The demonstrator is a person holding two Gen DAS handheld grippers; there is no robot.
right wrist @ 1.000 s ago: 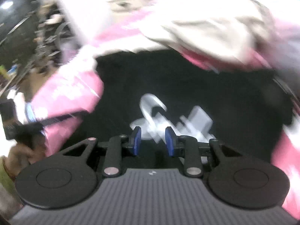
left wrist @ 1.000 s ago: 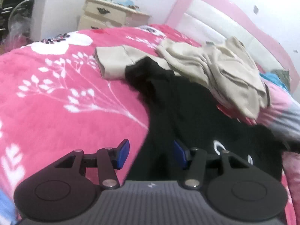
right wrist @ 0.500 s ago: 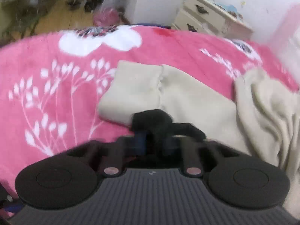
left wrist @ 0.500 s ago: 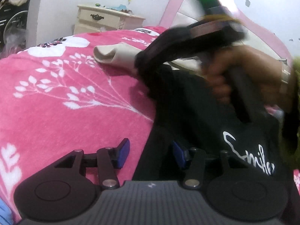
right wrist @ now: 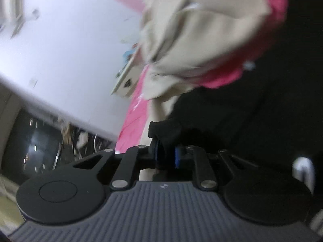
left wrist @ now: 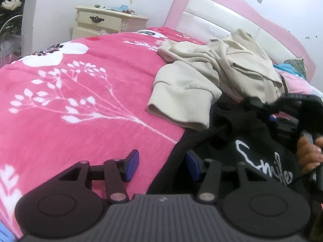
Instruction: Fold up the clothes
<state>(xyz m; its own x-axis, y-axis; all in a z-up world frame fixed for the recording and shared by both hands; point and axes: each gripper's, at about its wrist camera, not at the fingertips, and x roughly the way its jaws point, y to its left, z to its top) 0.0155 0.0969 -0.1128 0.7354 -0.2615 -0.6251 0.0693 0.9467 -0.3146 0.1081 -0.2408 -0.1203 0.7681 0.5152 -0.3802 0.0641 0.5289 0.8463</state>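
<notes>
The right gripper [right wrist: 166, 155], up by the beige clothes [left wrist: 212, 76] half a second ago, has swung down and right, jaws easing open yet still pinching the black shirt [left wrist: 242, 139]. The left gripper [left wrist: 162, 166] stays open astride the shirt's edge on the bed [left wrist: 80, 100].

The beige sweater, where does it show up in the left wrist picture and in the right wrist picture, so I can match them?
Left wrist view: the beige sweater lies crumpled right of centre on the pink blanket, below the headboard.
Right wrist view: it fills the upper middle and right, blurred and tilted.
Shared landmark: the cream nightstand, upper left in the left view, a tilted sliver at centre in the right view.
</notes>
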